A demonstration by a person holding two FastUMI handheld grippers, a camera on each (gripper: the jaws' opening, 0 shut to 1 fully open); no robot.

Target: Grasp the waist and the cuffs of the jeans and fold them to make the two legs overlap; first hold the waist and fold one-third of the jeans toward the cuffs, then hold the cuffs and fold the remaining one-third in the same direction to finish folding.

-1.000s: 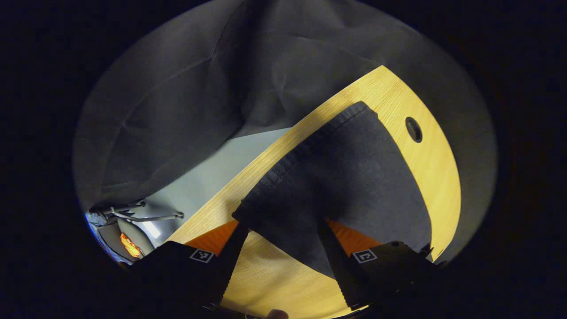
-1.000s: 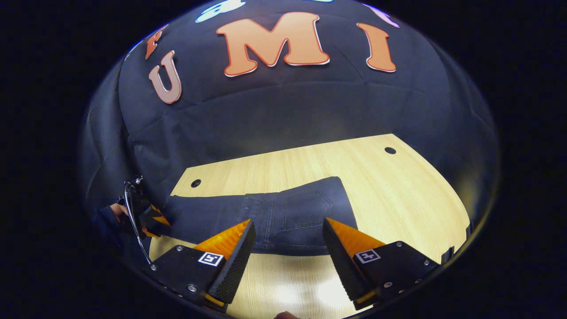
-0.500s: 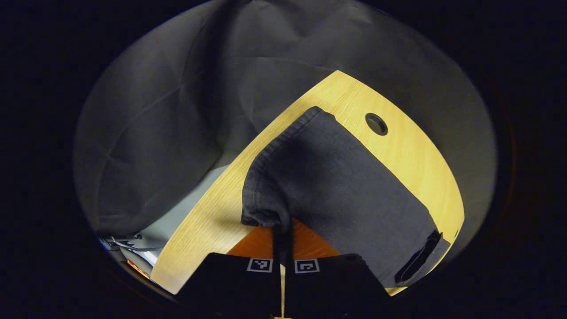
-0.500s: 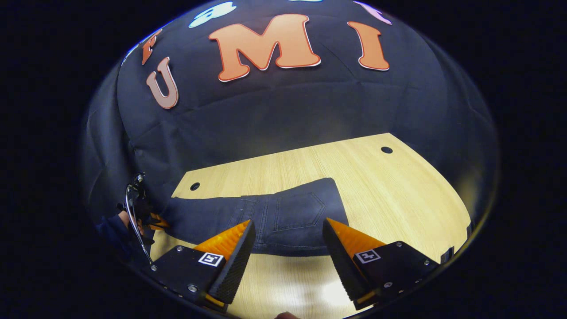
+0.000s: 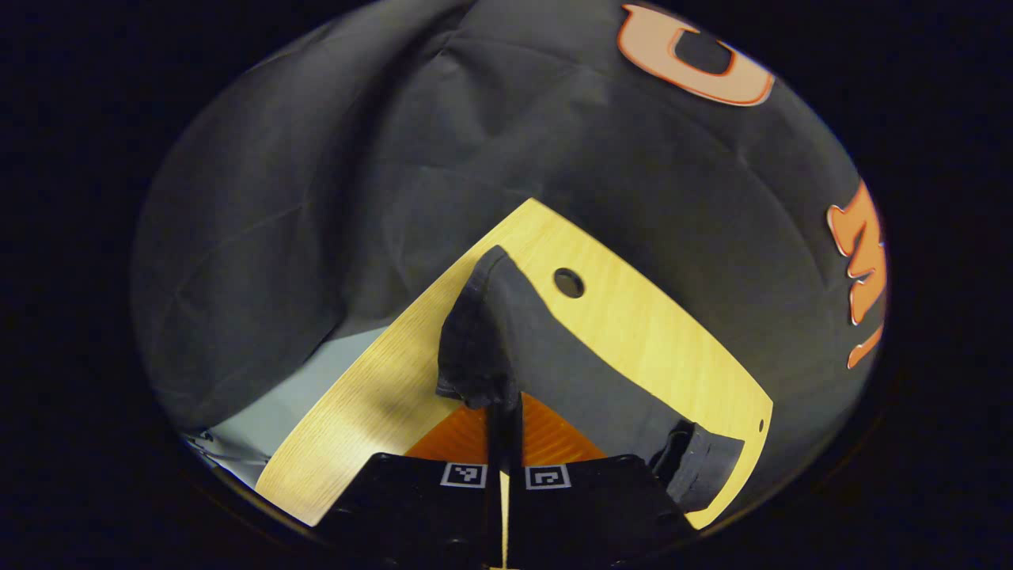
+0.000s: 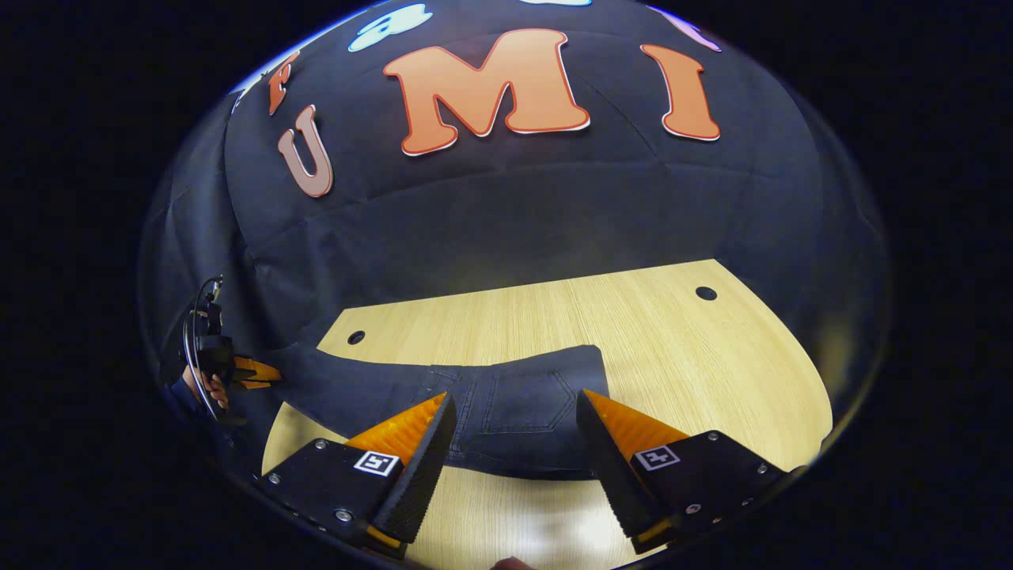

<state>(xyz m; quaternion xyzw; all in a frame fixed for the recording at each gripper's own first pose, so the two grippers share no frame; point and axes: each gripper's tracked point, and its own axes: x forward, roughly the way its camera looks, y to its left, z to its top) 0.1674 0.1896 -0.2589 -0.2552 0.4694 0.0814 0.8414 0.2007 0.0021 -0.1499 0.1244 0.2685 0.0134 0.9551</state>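
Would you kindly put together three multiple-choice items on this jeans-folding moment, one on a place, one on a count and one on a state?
1. Where does the waist end of the jeans lie?
A. On the wooden table, just ahead of the right gripper
B. On the floor
C. Draped over the wall cloth

2. How many round holes show in the table in the right gripper view?
A. None
B. Two
C. Five

3. What state is the left gripper in?
A. Wide open above bare table
B. Shut on the cuff end of the jeans
C. Shut on a cable

Answers:
1 A: the pocketed waist rests on the tabletop between the open fingers of the right gripper.
2 B: one hole sits near the far left corner, one near the far right.
3 B: its fingers meet with the bunched cuff pinched between them.
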